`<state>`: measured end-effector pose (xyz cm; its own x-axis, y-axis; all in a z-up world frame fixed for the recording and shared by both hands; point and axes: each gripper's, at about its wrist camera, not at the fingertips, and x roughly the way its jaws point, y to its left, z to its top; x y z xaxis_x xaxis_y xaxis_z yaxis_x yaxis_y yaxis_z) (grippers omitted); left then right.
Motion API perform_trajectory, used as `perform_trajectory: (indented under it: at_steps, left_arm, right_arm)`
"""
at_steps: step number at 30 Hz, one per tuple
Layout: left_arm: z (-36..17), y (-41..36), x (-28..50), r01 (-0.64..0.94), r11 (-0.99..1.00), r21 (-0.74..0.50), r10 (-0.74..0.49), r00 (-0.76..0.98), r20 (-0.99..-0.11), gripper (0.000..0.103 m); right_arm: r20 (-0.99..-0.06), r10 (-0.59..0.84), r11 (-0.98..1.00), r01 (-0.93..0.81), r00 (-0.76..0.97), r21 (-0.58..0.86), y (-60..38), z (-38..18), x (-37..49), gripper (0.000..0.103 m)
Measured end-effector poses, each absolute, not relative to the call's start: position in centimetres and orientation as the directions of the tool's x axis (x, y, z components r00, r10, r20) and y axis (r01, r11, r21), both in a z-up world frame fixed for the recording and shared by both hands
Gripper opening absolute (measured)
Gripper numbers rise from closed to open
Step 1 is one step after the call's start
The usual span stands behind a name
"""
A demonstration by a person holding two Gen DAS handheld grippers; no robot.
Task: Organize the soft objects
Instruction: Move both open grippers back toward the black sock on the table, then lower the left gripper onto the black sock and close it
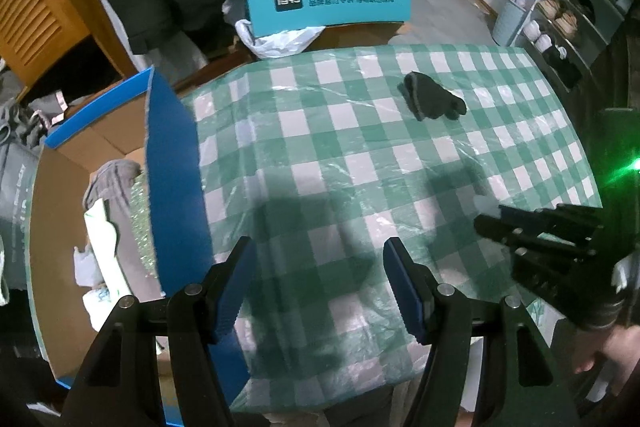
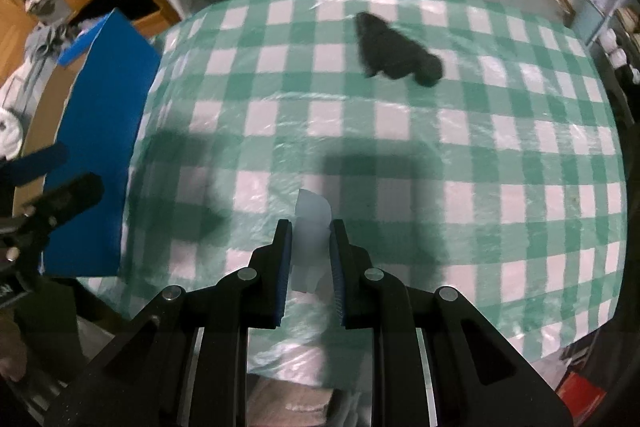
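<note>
Across the whole middle of both views spreads the table (image 1: 360, 155), under a green-and-white checked cloth with clear plastic over it; off its left edge stands the open cardboard box (image 1: 172, 155) with blue flaps, already holding several soft pieces, a grey cloth (image 1: 116, 175) and something white among them, so part of the sorting looks done; on the far right of the table lies one dark glove (image 1: 434, 99), alone and well apart from both tools, and by the look of it still to be collected; the left gripper (image 1: 320, 283) hangs over the near edge with its jaws wide apart and nothing between them; the right gripper (image 2: 310, 259) has its jaws nearly together, clamped on a small pale soft piece (image 2: 312, 223), which I judge is bound for the box next.
</note>
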<state>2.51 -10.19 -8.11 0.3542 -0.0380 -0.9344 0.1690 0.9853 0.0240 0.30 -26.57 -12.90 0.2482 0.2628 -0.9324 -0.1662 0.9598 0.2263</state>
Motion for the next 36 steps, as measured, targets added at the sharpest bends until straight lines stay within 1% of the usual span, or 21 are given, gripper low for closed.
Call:
perform_trajectory:
  at_steps: [9,10,11,12,23,28,32,36]
  left_arm:
    - [-9.0,-13.1,3.8,0.198,0.979,0.041,-0.027,0.331,-0.943,0.068]
    - [-9.1,-13.4,3.9,0.202,0.978,0.043,-0.026,0.330,-0.944,0.071]
    - [-9.2,-13.8,4.1,0.206,0.978,0.044,-0.026,0.328,-0.944,0.077]
    - [-9.2,-14.0,4.2,0.210,0.977,0.042,-0.029,0.327,-0.945,0.079]
    - [-11.0,-18.0,7.1,0.268,0.963,0.011,-0.065,0.269,-0.961,0.080]
    - [-11.8,-18.7,9.6,0.242,0.969,-0.049,-0.106,0.226,-0.968,0.080]
    - [-12.4,-18.8,12.0,0.190,0.977,-0.095,-0.132,0.196,-0.972,0.080]
    - [-12.8,-19.5,14.0,0.178,0.979,-0.096,-0.130,0.191,-0.973,0.080]
  right_arm:
    - [-0.923,0.253,0.966,-0.125,0.289,0.226,-30.0,-12.5,1.6,0.017]
    - [-0.922,0.253,0.967,-0.121,0.294,0.226,-30.4,-12.3,1.7,0.017]
    - [-0.921,0.253,0.967,-0.117,0.297,0.227,-30.8,-12.2,1.8,0.017]
    - [-0.919,0.253,0.967,-0.111,0.302,0.229,-31.3,-12.1,2.1,0.017]
    - [-0.906,0.241,0.971,-0.086,0.347,0.225,-34.2,-10.2,4.7,0.017]
    - [-0.905,0.234,0.972,-0.090,0.355,0.216,-34.6,-9.6,6.4,0.018]
    - [-0.907,0.233,0.972,-0.098,0.351,0.212,-34.8,-9.2,7.8,0.017]
    - [-0.910,0.225,0.974,-0.106,0.348,0.200,-34.8,-8.9,9.2,0.017]
